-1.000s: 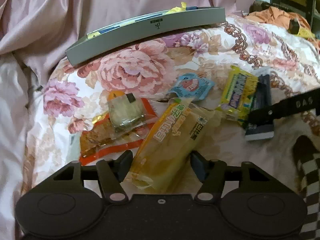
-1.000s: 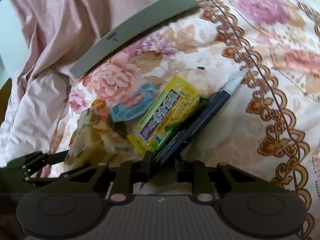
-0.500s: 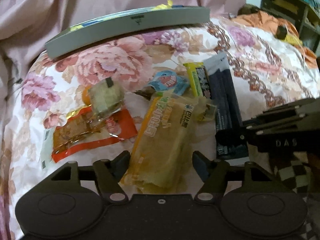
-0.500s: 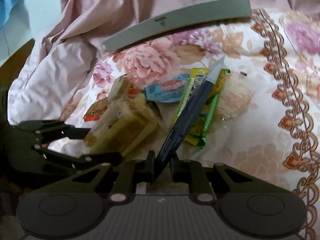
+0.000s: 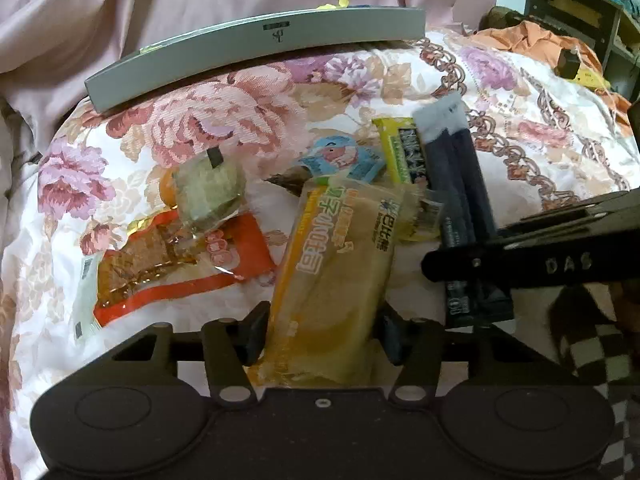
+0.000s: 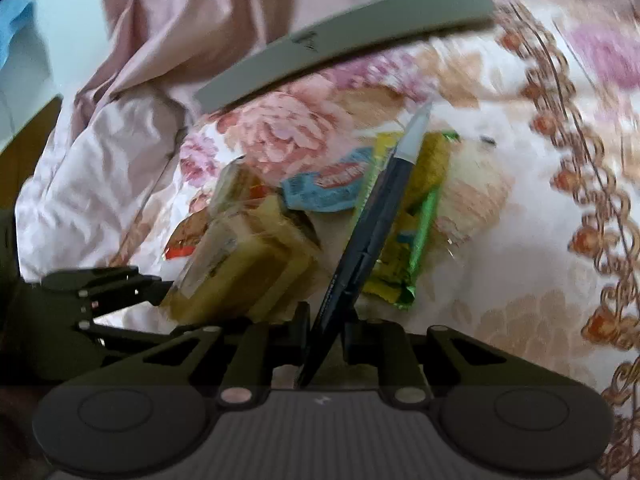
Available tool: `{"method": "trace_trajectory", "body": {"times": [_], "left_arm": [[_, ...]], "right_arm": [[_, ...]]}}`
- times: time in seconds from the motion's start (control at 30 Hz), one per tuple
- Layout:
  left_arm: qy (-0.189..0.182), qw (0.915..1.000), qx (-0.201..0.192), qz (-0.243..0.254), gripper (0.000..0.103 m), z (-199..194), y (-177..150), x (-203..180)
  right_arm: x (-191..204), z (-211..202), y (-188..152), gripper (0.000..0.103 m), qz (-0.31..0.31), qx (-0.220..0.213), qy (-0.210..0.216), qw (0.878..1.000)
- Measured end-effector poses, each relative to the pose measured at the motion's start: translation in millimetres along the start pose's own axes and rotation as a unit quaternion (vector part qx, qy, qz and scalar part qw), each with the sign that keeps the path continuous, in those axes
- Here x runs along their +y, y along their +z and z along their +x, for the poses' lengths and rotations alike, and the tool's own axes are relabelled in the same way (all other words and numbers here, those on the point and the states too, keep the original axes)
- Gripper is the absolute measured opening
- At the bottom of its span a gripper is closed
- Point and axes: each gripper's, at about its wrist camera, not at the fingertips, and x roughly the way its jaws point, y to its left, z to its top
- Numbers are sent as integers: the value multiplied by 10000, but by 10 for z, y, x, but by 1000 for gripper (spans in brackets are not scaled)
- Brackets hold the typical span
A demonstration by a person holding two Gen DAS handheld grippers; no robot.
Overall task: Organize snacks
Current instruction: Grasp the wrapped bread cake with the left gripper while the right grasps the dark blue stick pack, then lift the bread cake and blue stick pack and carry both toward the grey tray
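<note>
Snacks lie heaped on the flowered bedspread (image 5: 256, 128) below the grey tray (image 5: 256, 46) — the left hand-held gripper (image 5: 320, 330) clamps the yellow bread pack (image 5: 336, 276), the right hand-held gripper (image 6: 326, 320) pinches the dark sachet (image 6: 368, 236) edge-on, seemingly to carry both trayward.

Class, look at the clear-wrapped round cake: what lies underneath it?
The round cake rests on the orange-red jerky packet, whose upper part it covers. An orange edge shows behind; what it belongs to is hidden.
</note>
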Motion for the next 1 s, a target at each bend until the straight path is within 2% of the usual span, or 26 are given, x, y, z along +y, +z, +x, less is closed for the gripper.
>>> {"method": "trace_trajectory", "body": {"times": [0.17,0.3,0.47,0.6,1.0], "left_arm": [[-142,9996,-37,-260,51,-63,-15,-20],[-449,9960,-32,-774,50,-101,-22,31],[-996,9840,9,-1478,49,-143,-77,77],[-1265,9737,-60,-1895,49,-164,-108,77],[-1543,9604,-691,-2216,49,-300,-108,76]], "right_arm": [[120,-126,-25,13,-335,-309,-165,9988],[153,-201,-19,12,-392,-406,-207,9982],[142,-296,-15,10,-332,-552,-204,9977],[91,-365,3,10,-153,-694,-144,9974],[23,-575,141,10,-42,-1427,116,9897]]}}
